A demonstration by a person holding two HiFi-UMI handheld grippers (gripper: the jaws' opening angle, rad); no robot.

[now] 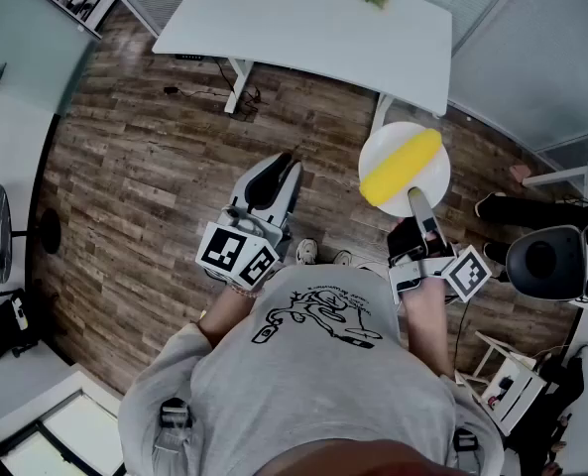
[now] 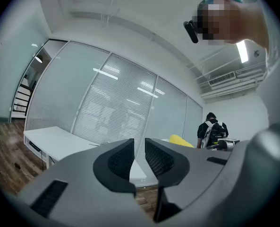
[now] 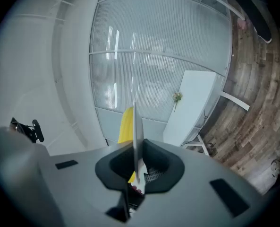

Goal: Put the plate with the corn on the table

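Yellow corn [image 1: 401, 167] on round white plate [image 1: 384, 150]

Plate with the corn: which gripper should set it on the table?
Right. The right gripper clamps the plate by its rim, corn on it, close to the table. The left gripper holds nothing.

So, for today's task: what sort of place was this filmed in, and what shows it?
Most likely an office or meeting room: glass partition walls fitted with blinds, a long white table on a wood-plank floor, and strip lights overhead.
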